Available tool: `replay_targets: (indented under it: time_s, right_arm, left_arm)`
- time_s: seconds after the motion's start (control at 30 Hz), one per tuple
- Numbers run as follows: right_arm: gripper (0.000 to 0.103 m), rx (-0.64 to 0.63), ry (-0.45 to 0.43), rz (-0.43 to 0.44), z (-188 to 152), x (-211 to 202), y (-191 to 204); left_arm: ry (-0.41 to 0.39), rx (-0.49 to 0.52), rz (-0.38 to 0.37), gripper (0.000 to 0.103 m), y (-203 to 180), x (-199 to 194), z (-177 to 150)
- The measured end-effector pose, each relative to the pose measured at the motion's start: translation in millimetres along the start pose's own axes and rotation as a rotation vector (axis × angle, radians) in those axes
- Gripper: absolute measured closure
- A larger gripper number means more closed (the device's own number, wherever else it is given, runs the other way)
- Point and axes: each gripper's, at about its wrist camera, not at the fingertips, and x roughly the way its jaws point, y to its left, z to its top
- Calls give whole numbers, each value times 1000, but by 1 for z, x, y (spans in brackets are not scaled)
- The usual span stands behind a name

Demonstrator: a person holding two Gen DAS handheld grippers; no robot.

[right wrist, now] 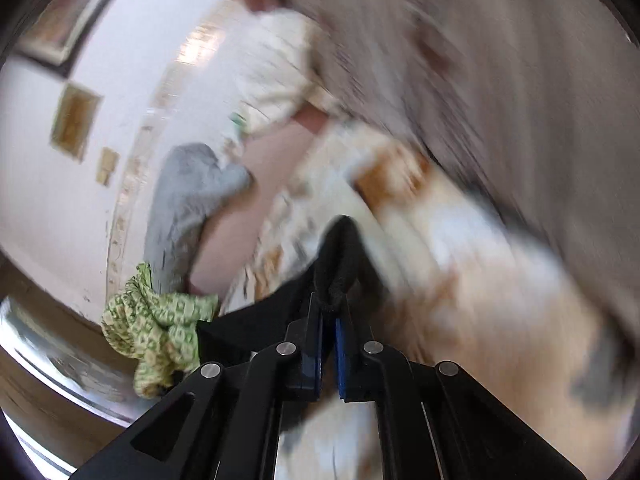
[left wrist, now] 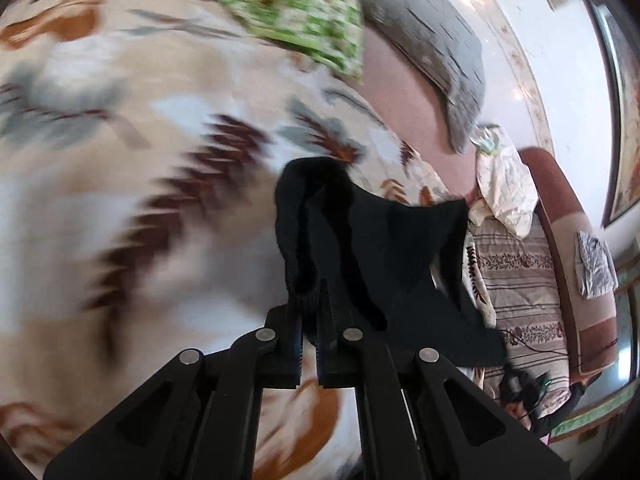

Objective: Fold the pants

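Observation:
The black pants point(left wrist: 372, 240) hang lifted above a floral blanket point(left wrist: 120, 140) that covers the bed. In the left wrist view my left gripper point(left wrist: 310, 300) is shut on a bunched edge of the black fabric, which drapes away to the right. In the right wrist view my right gripper point(right wrist: 330, 304) is shut on another fold of the black pants point(right wrist: 340, 256), with cloth trailing down to the left. Both views are blurred by motion.
A green patterned cloth point(left wrist: 296, 12) lies on the blanket beyond the pants and shows again as a green patterned cloth point(right wrist: 156, 324) left of the right gripper. A grey pillow point(left wrist: 432, 48) leans by the white wall. A striped bedcover point(left wrist: 520, 280) lies to the right.

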Motion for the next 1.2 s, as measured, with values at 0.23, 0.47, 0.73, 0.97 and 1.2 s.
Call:
replay_targets:
  time_s: [0.23,0.47,0.73,0.97,1.2]
  right_arm:
    - [99,57,209,-33,-34,10,-31]
    - [94,49,164,-163,-41,3,-37]
    - [56,-228,84,-47,-38,28,38]
    - [58,-4,310,-42,-49,113,22]
    - [52,-71,281,-149,-44,144,37]
  left_arm:
    - [8,-72,11,101,45,-38,-18]
    - [-18,-20,83,100,37,-34,-19]
    - [-129,28,295,80,43,-50,-24]
    - [-142,56,96,52,12,-78,-29]
    - [68,-149,-35,50,-2,-26,-35]
